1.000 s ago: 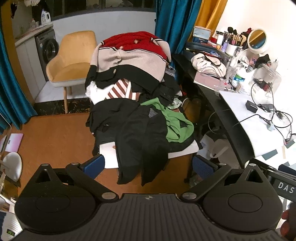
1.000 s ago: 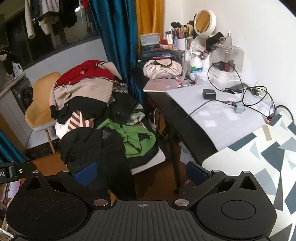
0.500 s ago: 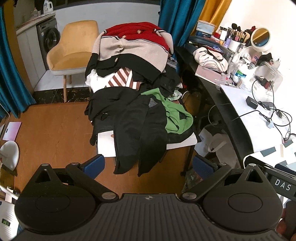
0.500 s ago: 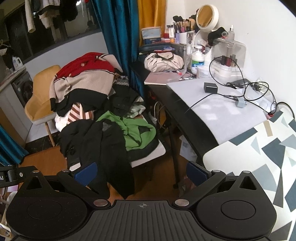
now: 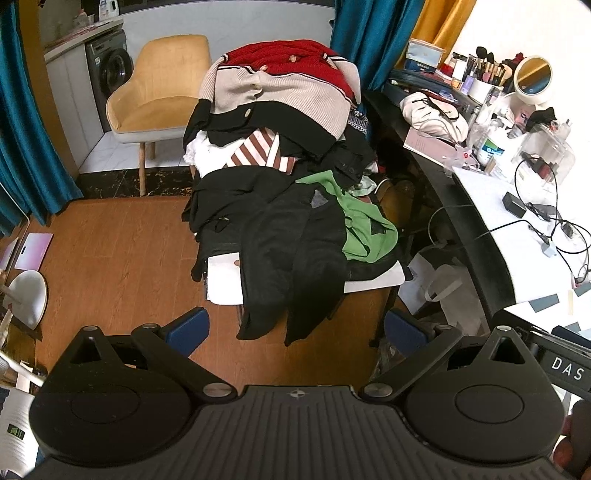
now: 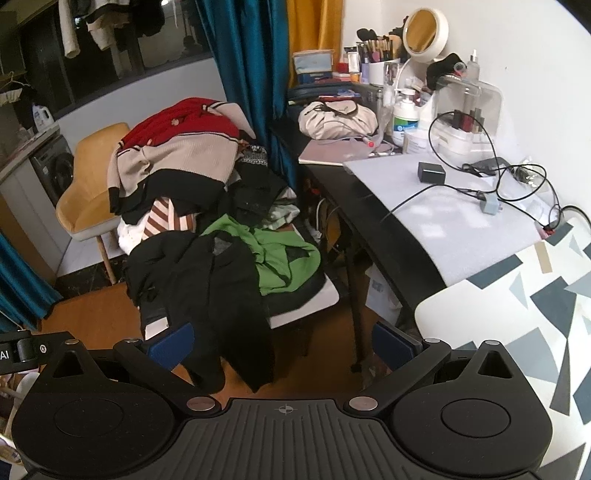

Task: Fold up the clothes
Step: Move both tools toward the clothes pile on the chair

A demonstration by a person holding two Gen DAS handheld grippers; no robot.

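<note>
A heap of clothes lies on a white seat [image 5: 373, 282]: a red and beige knit sweater [image 5: 280, 85] on top at the back, a brown-striped piece [image 5: 258, 153], a green top [image 5: 364, 230] and a black garment [image 5: 291, 258] that hangs over the front edge. The heap also shows in the right wrist view, with the black garment [image 6: 218, 295] and green top [image 6: 284, 258]. My left gripper [image 5: 297, 330] is open and empty, above the floor just short of the black garment's hem. My right gripper [image 6: 282, 345] is open and empty, close to the same hem.
A yellow armchair [image 5: 162, 88] stands behind the heap. A black desk [image 6: 369, 206] to the right carries a grey mat, cables, a charger [image 6: 431, 172], cosmetics and a round mirror [image 6: 424, 31]. A patterned white surface [image 6: 535, 295] lies at the right. The floor [image 5: 110, 266] is wood.
Both grippers have drifted slightly: the heap has shifted a little in both views and sits somewhat nearer. Both stay open and empty. The clothes have not moved.
</note>
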